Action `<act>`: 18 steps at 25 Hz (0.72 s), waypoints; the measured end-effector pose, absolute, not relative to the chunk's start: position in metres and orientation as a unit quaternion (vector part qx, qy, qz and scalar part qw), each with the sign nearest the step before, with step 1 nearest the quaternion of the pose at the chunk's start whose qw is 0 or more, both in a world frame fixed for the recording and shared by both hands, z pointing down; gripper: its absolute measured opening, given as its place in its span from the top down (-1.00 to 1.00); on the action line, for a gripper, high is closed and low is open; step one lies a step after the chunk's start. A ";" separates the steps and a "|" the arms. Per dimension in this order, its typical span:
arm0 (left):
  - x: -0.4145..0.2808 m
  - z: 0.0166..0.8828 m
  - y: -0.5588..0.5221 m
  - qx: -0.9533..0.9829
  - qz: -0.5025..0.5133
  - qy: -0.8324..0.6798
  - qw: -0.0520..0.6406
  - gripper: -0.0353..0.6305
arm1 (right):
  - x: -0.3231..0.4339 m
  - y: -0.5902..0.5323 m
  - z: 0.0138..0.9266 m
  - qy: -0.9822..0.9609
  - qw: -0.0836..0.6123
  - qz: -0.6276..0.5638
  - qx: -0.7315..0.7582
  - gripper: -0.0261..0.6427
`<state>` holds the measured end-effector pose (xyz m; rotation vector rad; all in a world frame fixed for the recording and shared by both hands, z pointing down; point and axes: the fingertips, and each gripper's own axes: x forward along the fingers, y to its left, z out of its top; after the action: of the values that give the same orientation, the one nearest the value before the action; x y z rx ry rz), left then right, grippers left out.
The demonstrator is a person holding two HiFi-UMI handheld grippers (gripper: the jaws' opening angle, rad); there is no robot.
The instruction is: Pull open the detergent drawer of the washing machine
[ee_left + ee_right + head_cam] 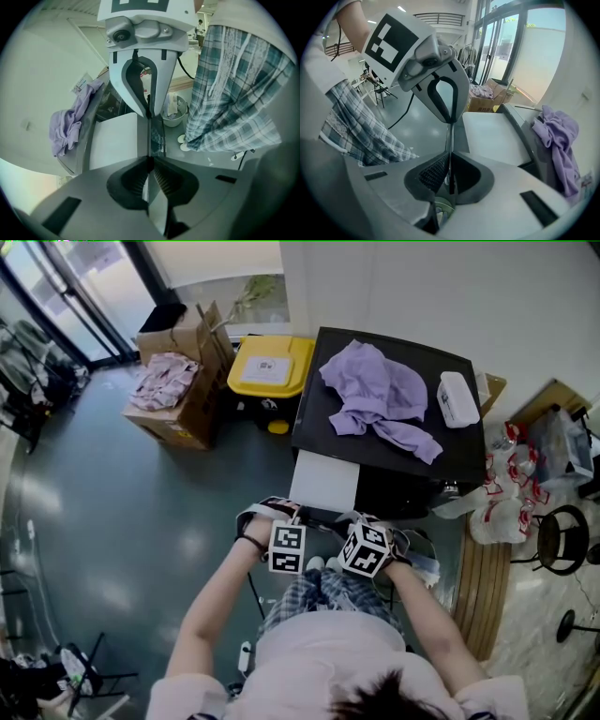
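Left gripper (150,158): I read it clenched on the front lip of the detergent drawer (325,481), with the thin panel edge running straight between its pads. Right gripper (450,161): clenched on the same lip, tips facing the left's. The drawer's white top lies just beside both sets of fingers, standing out from the washing machine (314,423). Purple cloth (375,395) sits on the machine's top, well beyond the fingertips.
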<state>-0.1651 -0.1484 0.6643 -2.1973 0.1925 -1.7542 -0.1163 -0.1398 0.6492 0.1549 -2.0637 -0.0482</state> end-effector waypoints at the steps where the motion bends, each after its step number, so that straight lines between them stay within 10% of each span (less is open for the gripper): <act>1: -0.166 0.665 -0.144 -0.770 -0.614 0.065 0.160 0.71 | -0.117 -0.135 0.649 -0.858 0.510 -0.017 0.062 0.78; 18: -0.176 0.678 -0.088 -0.785 -0.601 0.058 0.140 0.72 | -0.126 -0.078 0.665 -0.865 0.499 0.031 0.043 0.79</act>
<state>-0.1755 -0.0880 0.6777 -2.2672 0.1668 -1.7353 -0.1264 -0.0780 0.6645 0.1028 -2.0919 0.0744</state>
